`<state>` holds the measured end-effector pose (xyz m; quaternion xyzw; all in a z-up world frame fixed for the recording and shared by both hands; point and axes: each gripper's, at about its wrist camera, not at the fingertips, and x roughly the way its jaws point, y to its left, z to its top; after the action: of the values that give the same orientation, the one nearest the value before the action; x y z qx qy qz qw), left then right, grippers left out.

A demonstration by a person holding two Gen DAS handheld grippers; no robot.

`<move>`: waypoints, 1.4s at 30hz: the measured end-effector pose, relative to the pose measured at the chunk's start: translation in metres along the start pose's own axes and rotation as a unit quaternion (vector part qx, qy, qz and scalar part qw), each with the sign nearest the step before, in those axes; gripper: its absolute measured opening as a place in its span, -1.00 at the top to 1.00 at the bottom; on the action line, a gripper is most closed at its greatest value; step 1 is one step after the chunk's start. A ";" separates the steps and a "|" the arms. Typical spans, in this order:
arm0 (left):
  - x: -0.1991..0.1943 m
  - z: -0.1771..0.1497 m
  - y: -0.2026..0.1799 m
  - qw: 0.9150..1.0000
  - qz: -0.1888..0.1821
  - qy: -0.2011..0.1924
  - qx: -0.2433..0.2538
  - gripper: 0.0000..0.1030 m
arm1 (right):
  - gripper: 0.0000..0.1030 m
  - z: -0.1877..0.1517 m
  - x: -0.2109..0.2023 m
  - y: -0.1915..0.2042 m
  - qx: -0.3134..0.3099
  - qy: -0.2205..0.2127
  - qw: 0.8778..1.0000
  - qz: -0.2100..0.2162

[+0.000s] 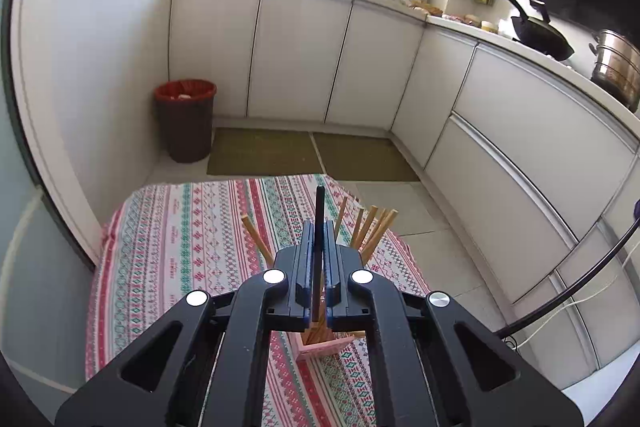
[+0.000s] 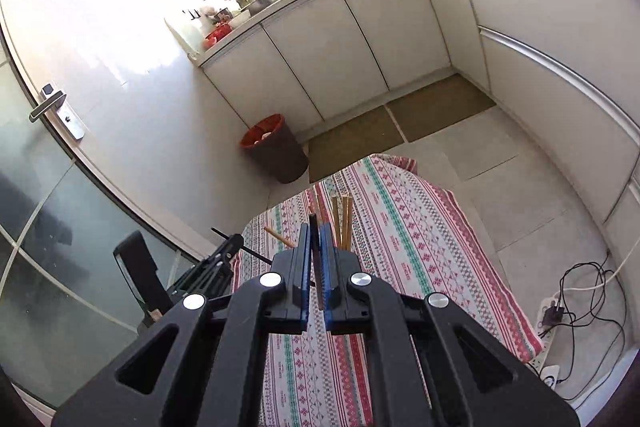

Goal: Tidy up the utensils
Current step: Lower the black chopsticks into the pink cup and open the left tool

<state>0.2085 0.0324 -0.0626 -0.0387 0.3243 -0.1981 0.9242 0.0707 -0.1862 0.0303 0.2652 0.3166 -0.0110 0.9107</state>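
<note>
My left gripper [image 1: 319,227] is shut on a dark chopstick [image 1: 319,211] that stands upright, its lower end over a pink holder [image 1: 320,345] on the patterned tablecloth [image 1: 180,247]. Several wooden chopsticks [image 1: 374,227] fan out of the holder behind the fingers. My right gripper [image 2: 316,231] is shut on another dark chopstick [image 2: 313,223], with wooden chopsticks [image 2: 343,223] just beyond it. The left gripper [image 2: 224,247] shows at the table's left edge with its dark stick.
A brown bin with a red liner [image 1: 185,119] stands by the white cabinets [image 1: 300,55]. Two floor mats [image 1: 312,155] lie beyond the table. A power strip and cables [image 2: 560,315] lie on the floor at right. A glass door [image 2: 48,211] is at left.
</note>
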 end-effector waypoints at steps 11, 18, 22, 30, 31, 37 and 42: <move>-0.018 -0.019 0.044 0.997 0.001 -0.056 -0.057 0.33 | 0.91 0.002 0.097 0.012 -0.019 0.032 0.998 -0.052; -0.016 -0.025 0.071 0.996 0.032 -0.050 -0.072 0.22 | 0.91 -0.013 0.148 0.021 -0.034 0.054 0.995 -0.075; -0.023 -0.024 0.072 0.995 0.051 -0.058 -0.063 0.03 | 0.85 -0.025 0.174 0.026 -0.037 0.072 0.994 -0.070; -0.084 -0.015 0.041 0.978 0.122 -0.164 -0.033 -0.86 | -0.12 -0.035 0.134 0.035 -0.058 0.022 0.993 -0.102; -0.090 -0.016 0.033 0.977 0.131 -0.166 -0.025 -0.86 | -0.20 -0.039 0.121 0.033 -0.065 0.004 0.990 -0.123; -0.116 -0.039 -0.012 0.964 0.198 -0.176 0.001 -0.86 | -0.76 -0.057 0.055 0.015 -0.072 -0.056 0.978 -0.188; -0.139 -0.061 -0.034 0.974 0.174 -0.144 -0.024 -0.86 | -0.87 -0.081 0.016 0.001 -0.077 -0.081 0.968 -0.222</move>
<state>0.0604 0.0595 -0.0224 -0.0323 0.1945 -0.0190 0.9802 0.0379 -0.1436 -0.0321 0.1151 0.2926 -0.2102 0.9257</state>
